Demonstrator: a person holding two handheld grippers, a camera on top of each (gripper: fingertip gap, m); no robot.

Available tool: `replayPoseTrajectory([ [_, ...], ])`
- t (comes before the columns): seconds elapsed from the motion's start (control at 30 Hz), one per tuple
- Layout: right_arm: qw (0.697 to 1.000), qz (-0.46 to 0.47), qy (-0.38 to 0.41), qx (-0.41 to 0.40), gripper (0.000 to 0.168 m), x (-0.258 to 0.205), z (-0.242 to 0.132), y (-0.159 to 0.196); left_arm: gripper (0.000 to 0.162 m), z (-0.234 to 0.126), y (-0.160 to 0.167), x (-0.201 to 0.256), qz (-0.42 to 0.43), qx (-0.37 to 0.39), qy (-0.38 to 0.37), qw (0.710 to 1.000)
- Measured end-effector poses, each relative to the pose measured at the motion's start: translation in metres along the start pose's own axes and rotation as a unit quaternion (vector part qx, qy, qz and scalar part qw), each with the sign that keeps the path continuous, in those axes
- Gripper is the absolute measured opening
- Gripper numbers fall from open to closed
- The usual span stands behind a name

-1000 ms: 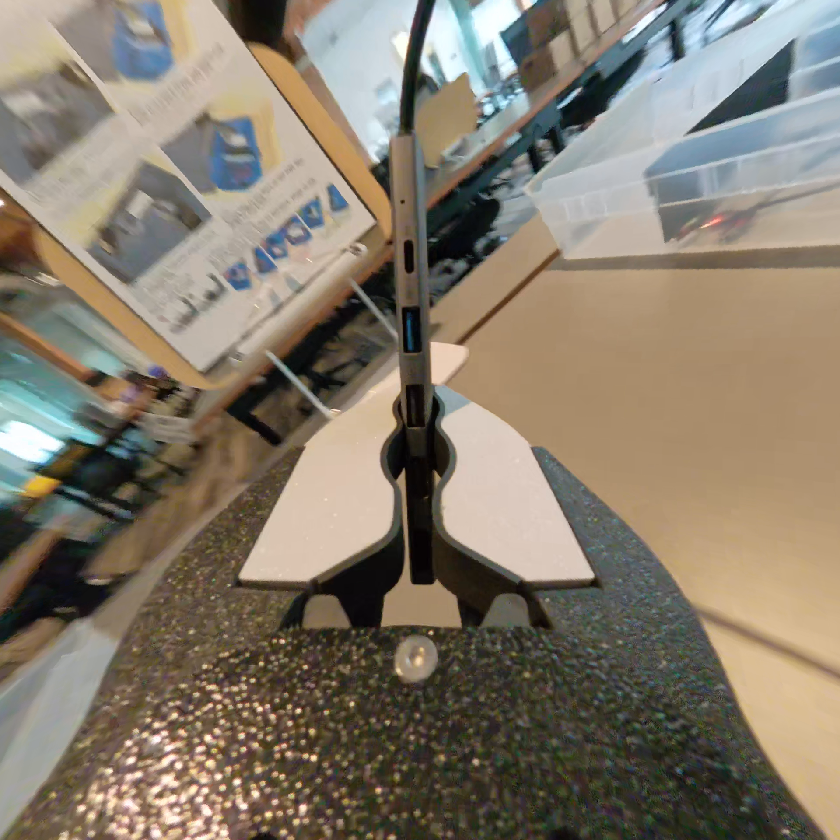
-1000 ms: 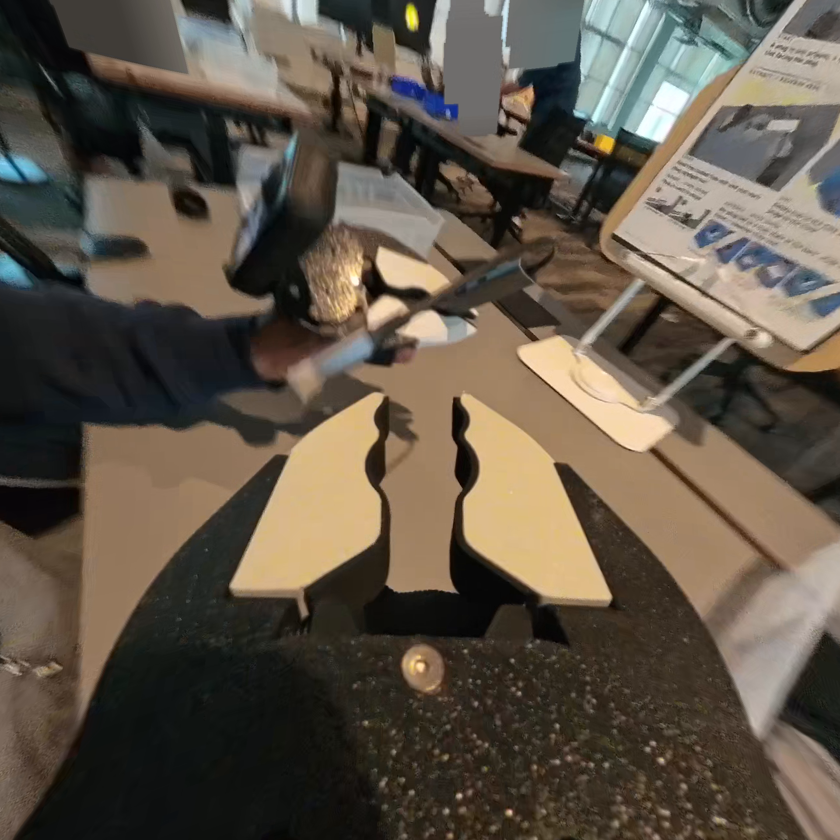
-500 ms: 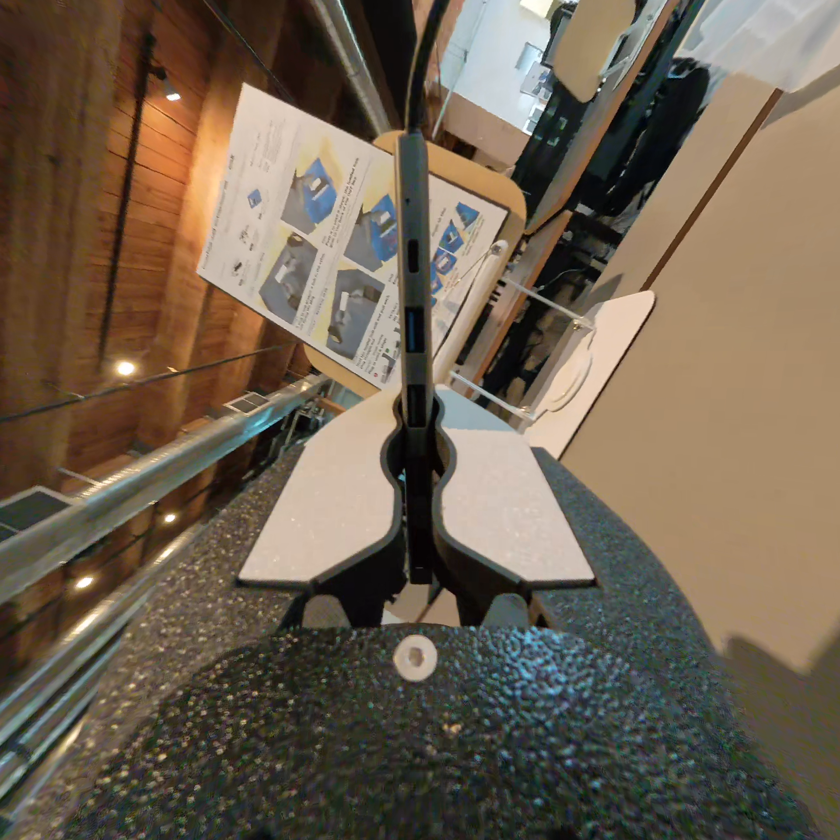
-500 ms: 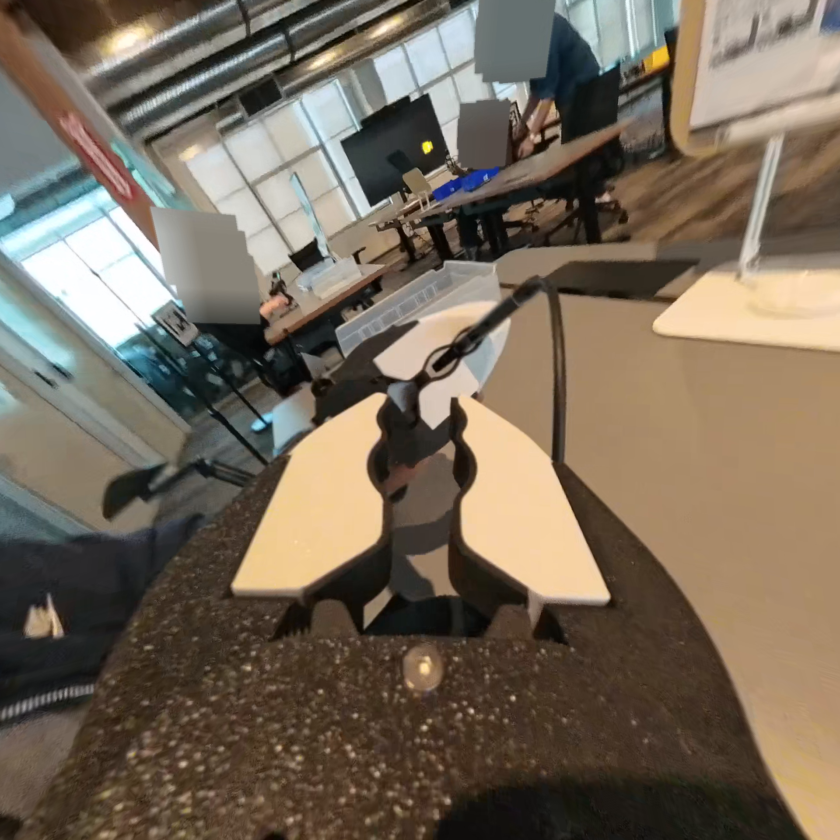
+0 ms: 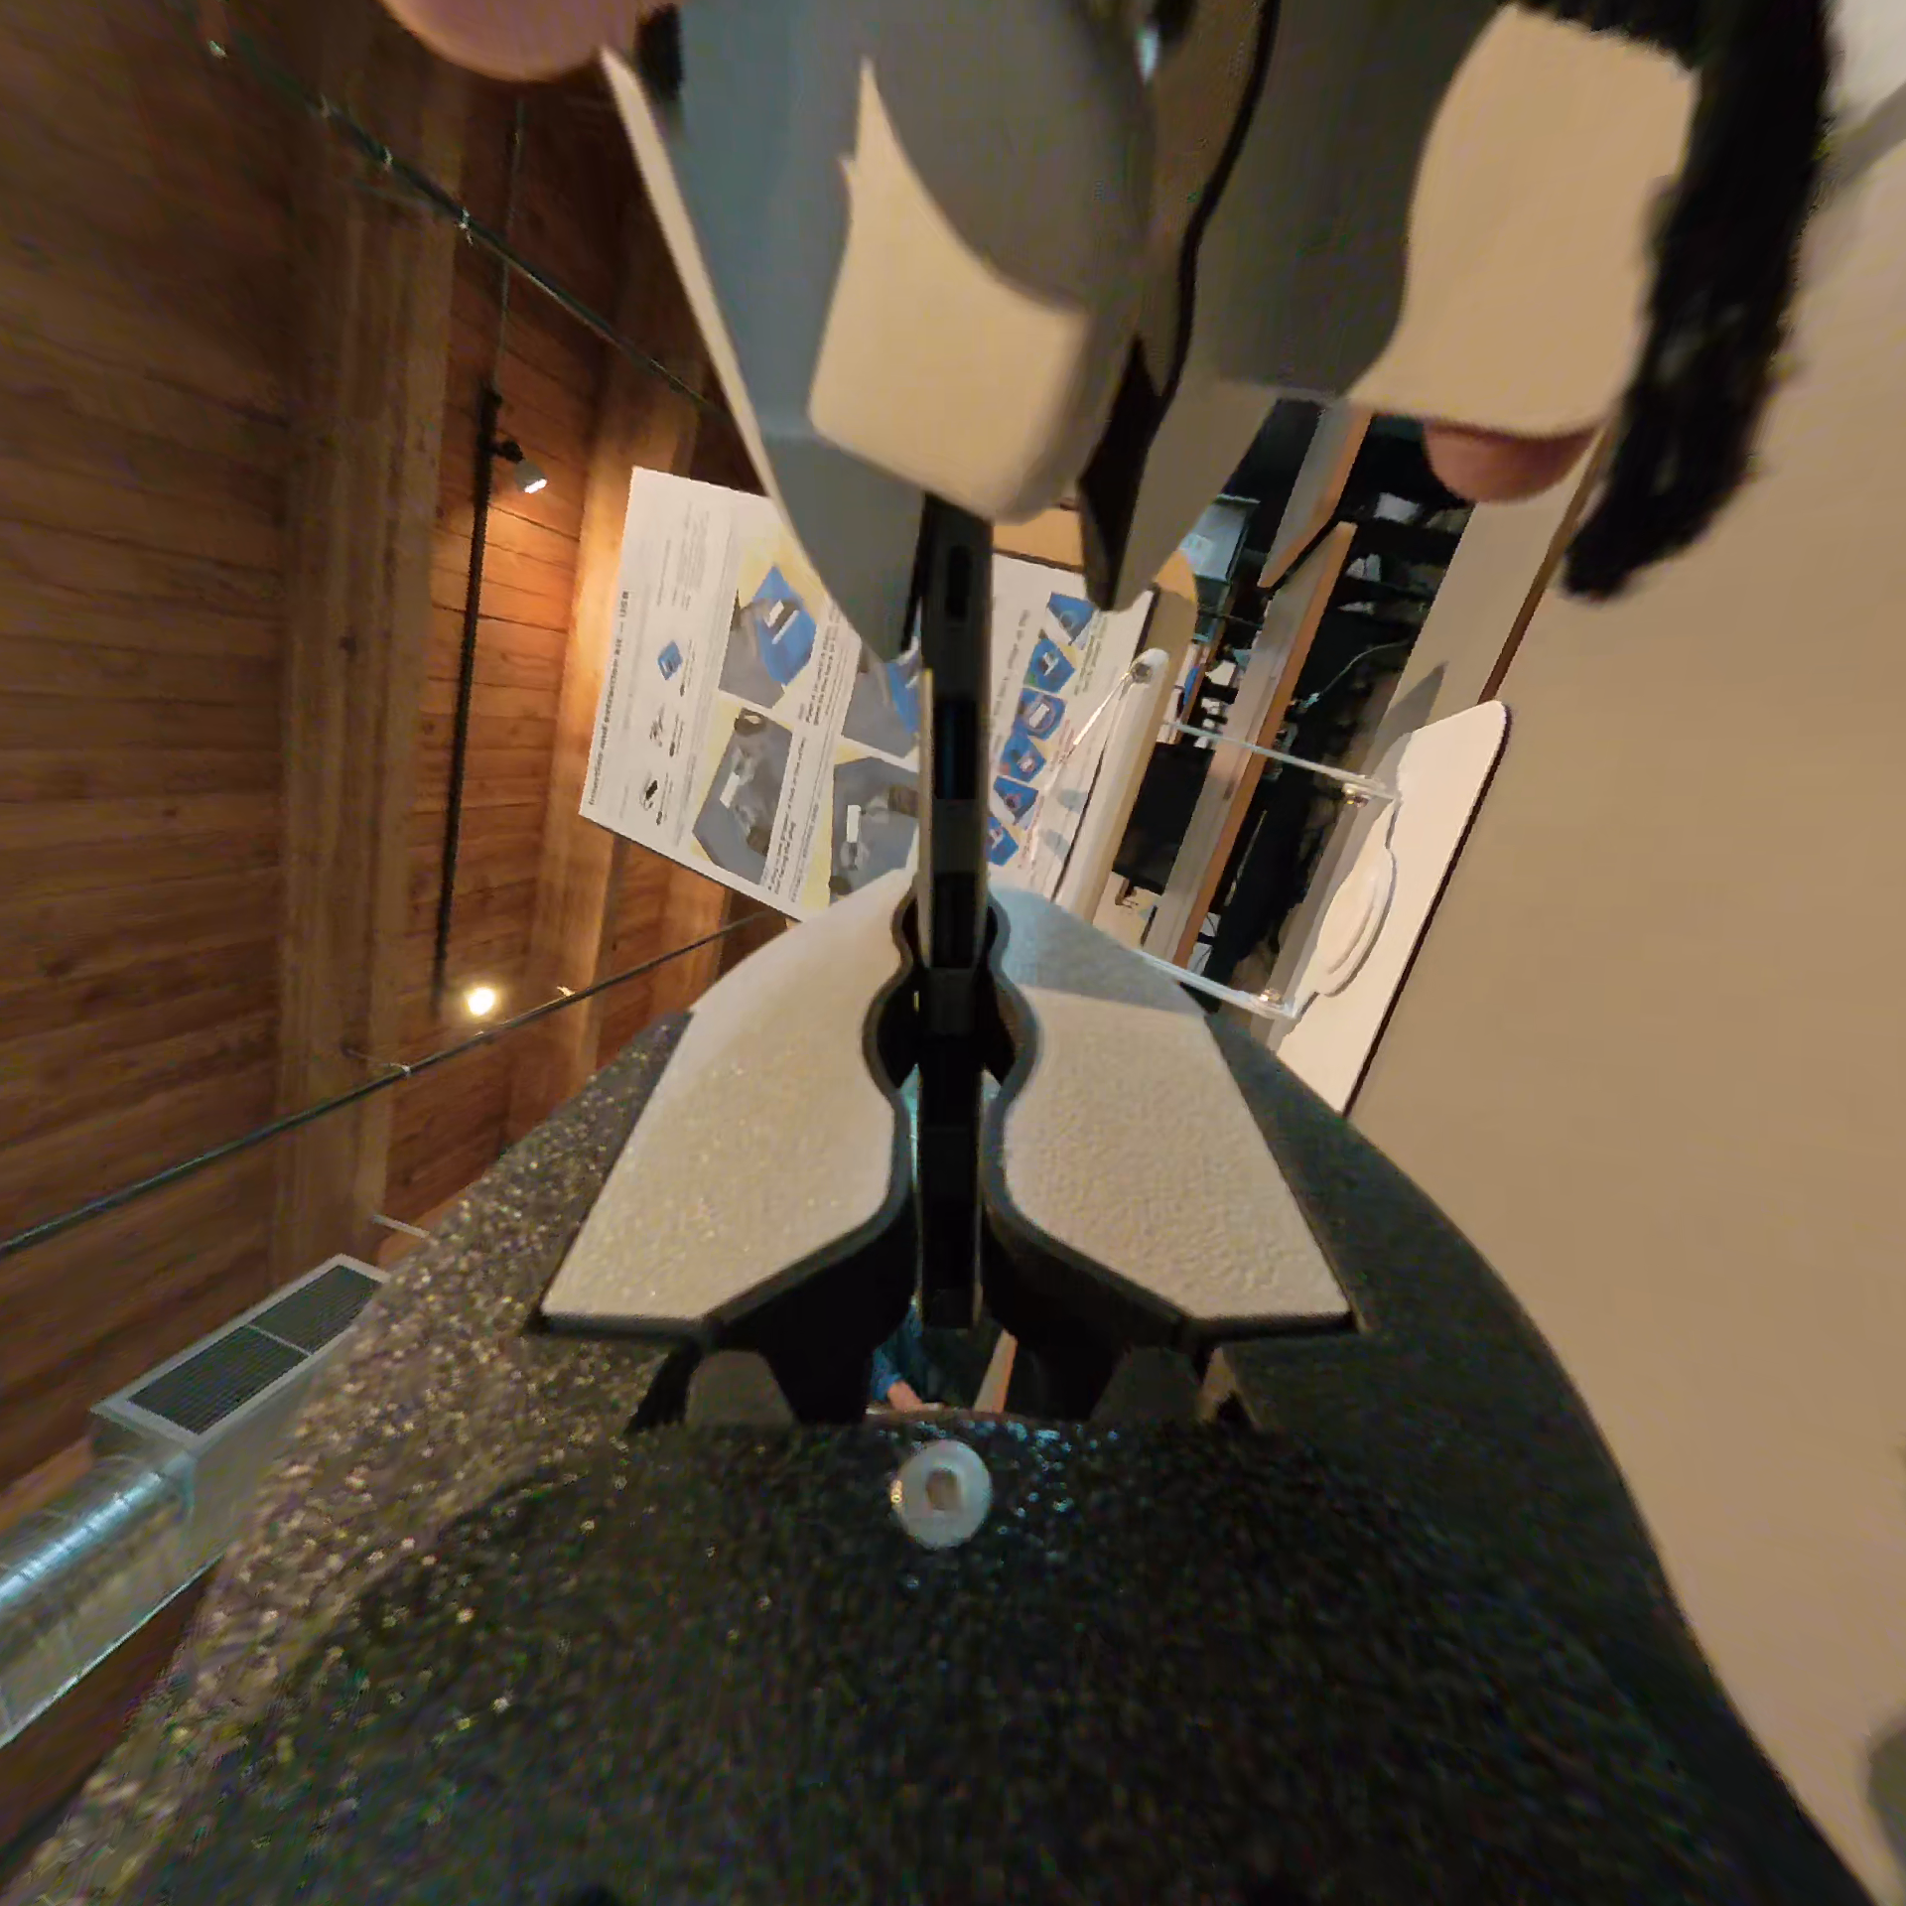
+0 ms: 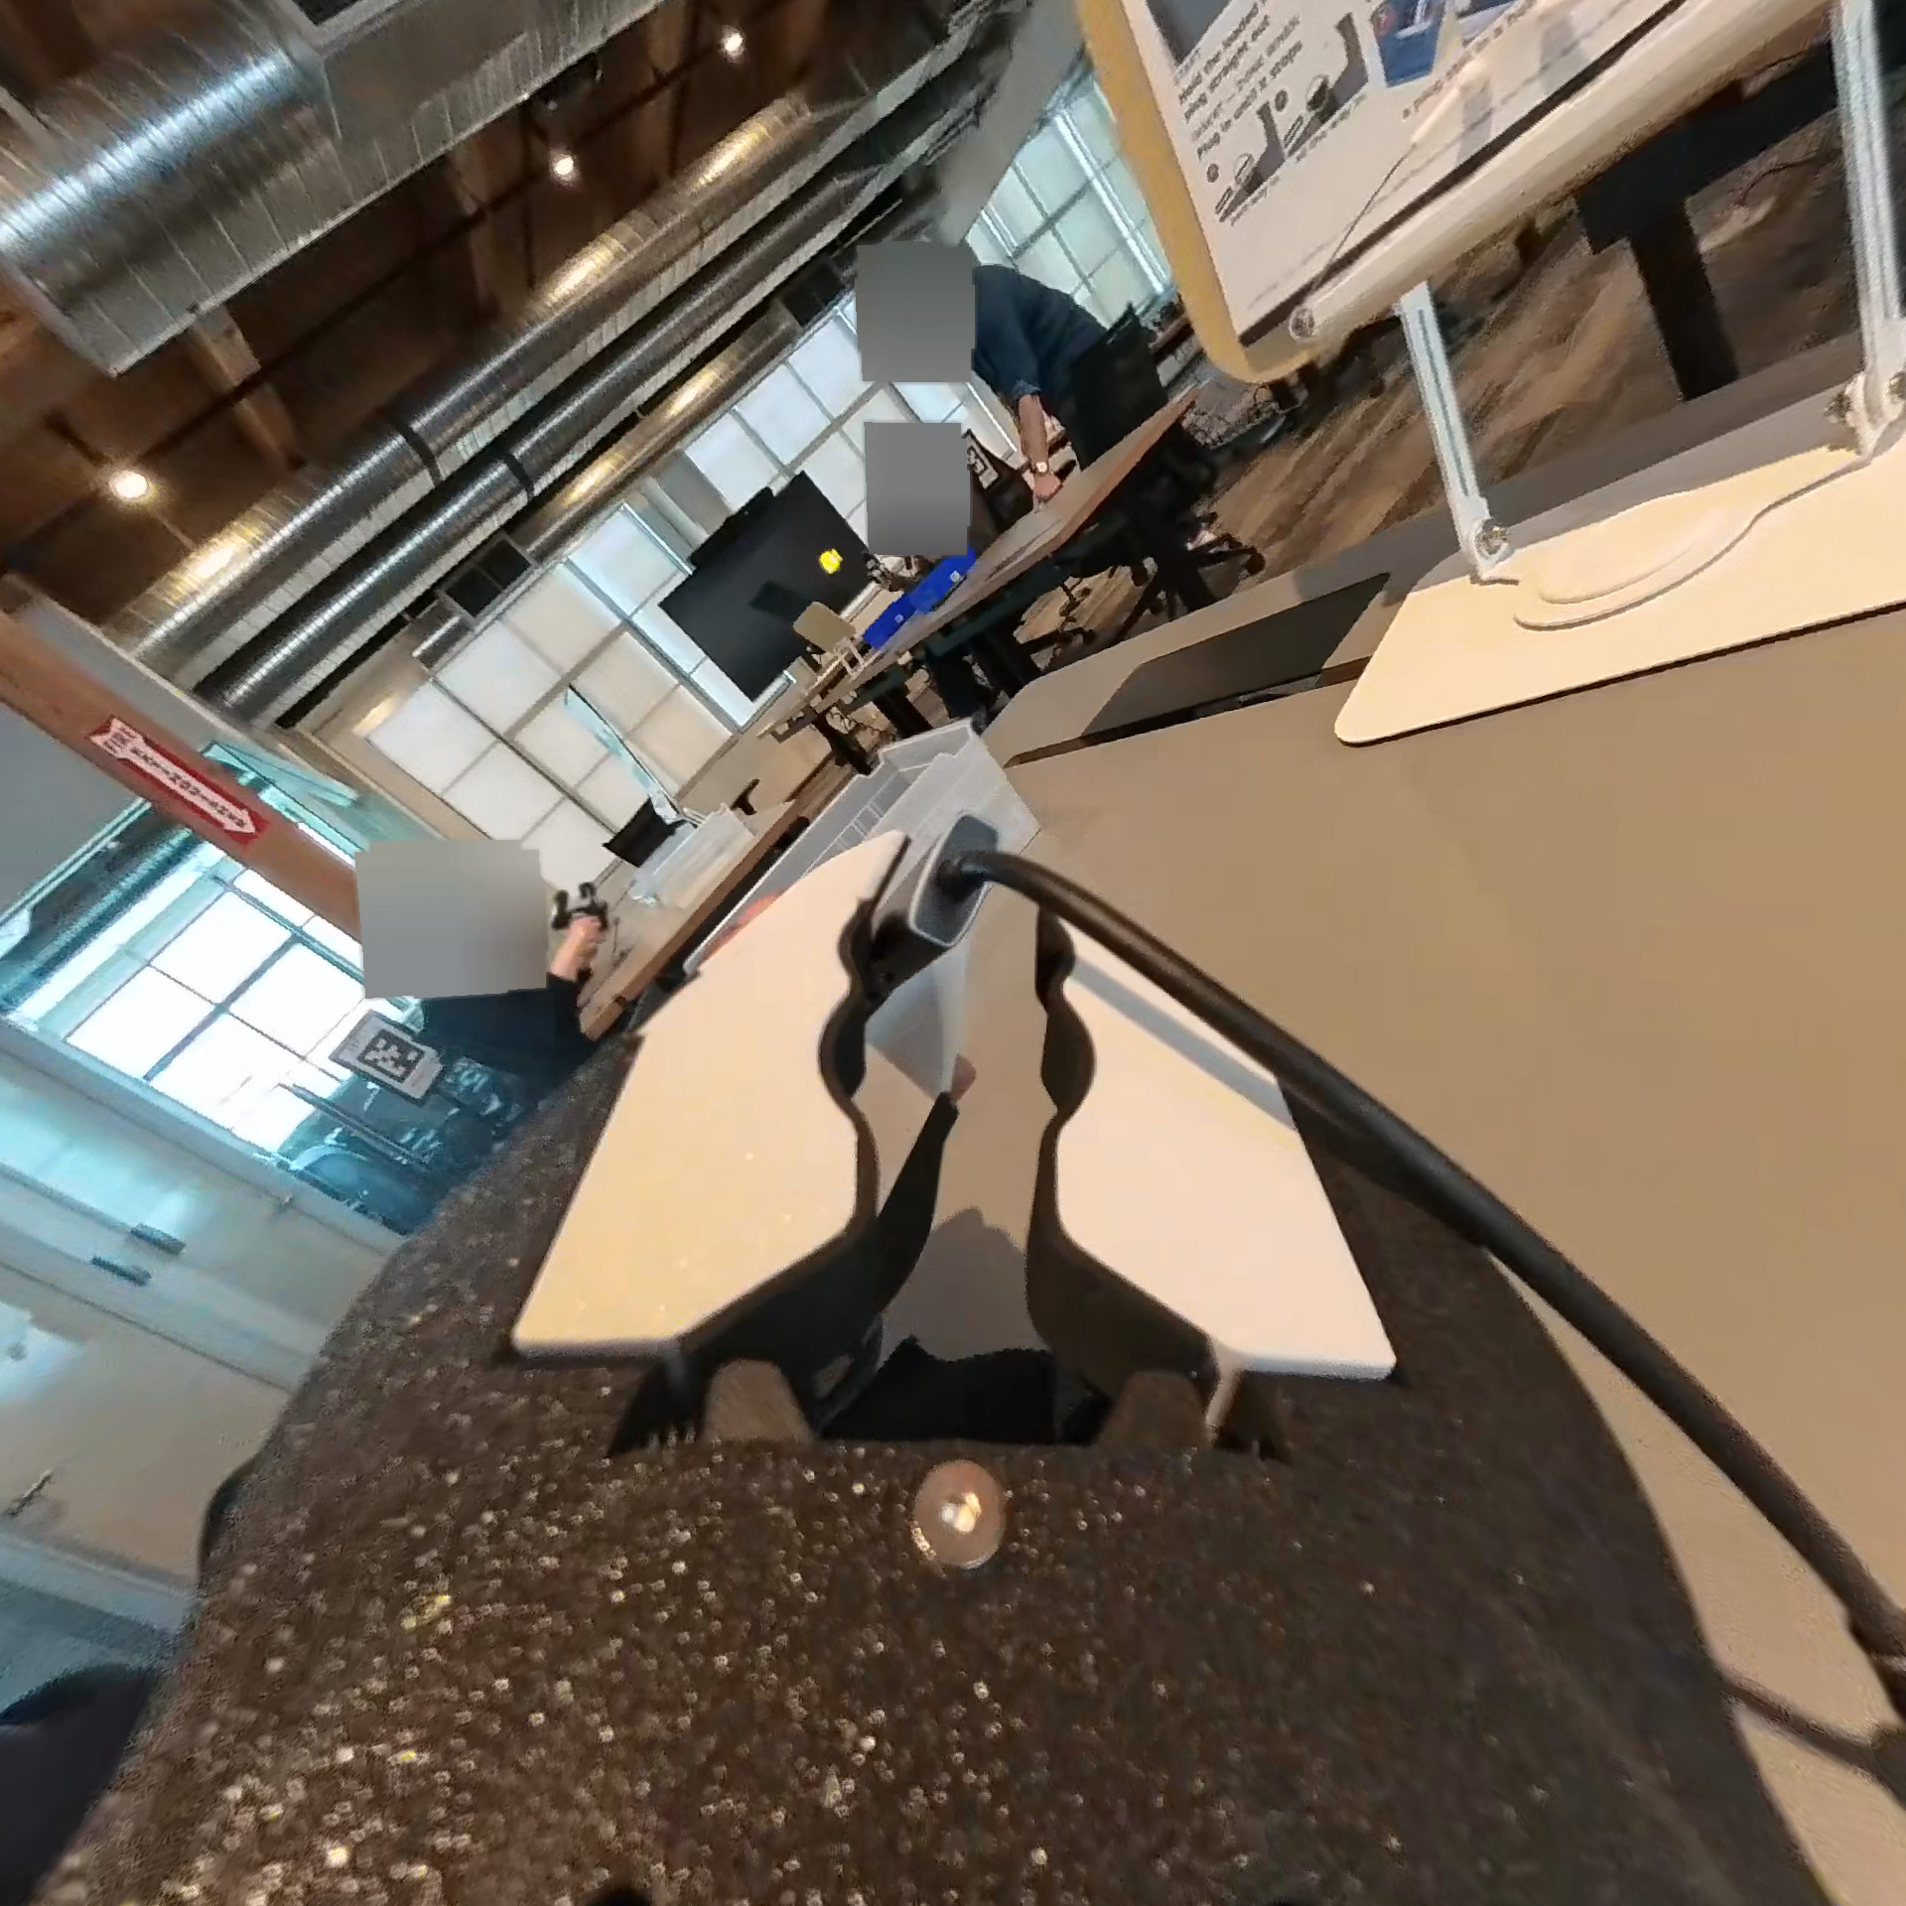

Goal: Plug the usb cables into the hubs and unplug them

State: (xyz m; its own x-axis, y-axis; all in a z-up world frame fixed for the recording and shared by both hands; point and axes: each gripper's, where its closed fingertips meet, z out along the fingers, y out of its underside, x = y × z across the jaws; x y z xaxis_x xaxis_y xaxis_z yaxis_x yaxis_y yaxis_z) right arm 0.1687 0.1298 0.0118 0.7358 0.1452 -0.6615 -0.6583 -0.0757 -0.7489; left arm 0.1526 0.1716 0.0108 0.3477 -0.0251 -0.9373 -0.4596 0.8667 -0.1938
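Observation:
My left gripper is shut on a slim grey usb hub, held edge-on and pointing away from the camera. My right gripper fills the top of the left wrist view, its two pale fingers on either side of the hub's far end. In the right wrist view my right gripper is open. The hub's cable end sits between its fingertips, close to the left finger. The hub's black cable arcs away to the lower right. No separate usb plug shows.
A tan table lies under both grippers. A poster board on a clear stand with a white base stands at its far edge and also shows in the left wrist view. A clear plastic bin sits beyond the hub. People work at far desks. The tips of one gripper are about 5 cm away from the tips of the other.
My right gripper has closed in on the hub until its open fingers sit on either side of the cable end. My left gripper keeps its hold on the hub, which has turned slightly.

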Motion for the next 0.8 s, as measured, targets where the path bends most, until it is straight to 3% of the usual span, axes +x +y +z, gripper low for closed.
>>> replayPoseTrajectory([
  [0.07, 1.000, 0.002, -0.008, 0.003, 0.018, 0.000, 0.000, 0.001, 0.007, 0.001, -0.001, 0.006, -0.001, 0.002, 0.012, 1.000],
  [0.2, 1.000, -0.023, -0.005, 0.001, 0.015, 0.003, -0.002, -0.001, 0.015, 0.000, -0.007, 0.020, -0.038, 0.031, 0.066, 0.997],
  [0.27, 0.999, -0.045, -0.004, -0.009, 0.010, 0.005, -0.004, -0.004, 0.026, -0.001, -0.008, 0.035, -0.071, 0.040, 0.130, 0.988],
  [0.37, 0.992, -0.120, 0.008, -0.031, 0.010, 0.011, -0.011, -0.015, 0.041, -0.010, -0.009, 0.055, -0.165, 0.067, 0.245, 0.953],
  [0.5, 0.976, -0.196, -0.016, -0.089, 0.009, 0.013, -0.019, -0.023, 0.050, -0.020, -0.014, 0.043, -0.309, 0.117, 0.333, 0.883],
  [0.6, 0.952, -0.247, -0.062, -0.168, 0.009, 0.007, -0.022, -0.012, 0.049, -0.033, -0.027, 0.030, -0.448, 0.163, 0.416, 0.775],
  [0.7, 0.918, -0.299, -0.085, -0.247, 0.009, 0.003, -0.023, 0.005, 0.049, -0.045, -0.038, 0.032, -0.530, 0.177, 0.493, 0.667],
  [0.8, 0.882, -0.334, -0.120, -0.311, 0.009, -0.007, -0.024, 0.025, 0.049, -0.054, -0.045, 0.044, -0.553, 0.171, 0.545, 0.607],
])
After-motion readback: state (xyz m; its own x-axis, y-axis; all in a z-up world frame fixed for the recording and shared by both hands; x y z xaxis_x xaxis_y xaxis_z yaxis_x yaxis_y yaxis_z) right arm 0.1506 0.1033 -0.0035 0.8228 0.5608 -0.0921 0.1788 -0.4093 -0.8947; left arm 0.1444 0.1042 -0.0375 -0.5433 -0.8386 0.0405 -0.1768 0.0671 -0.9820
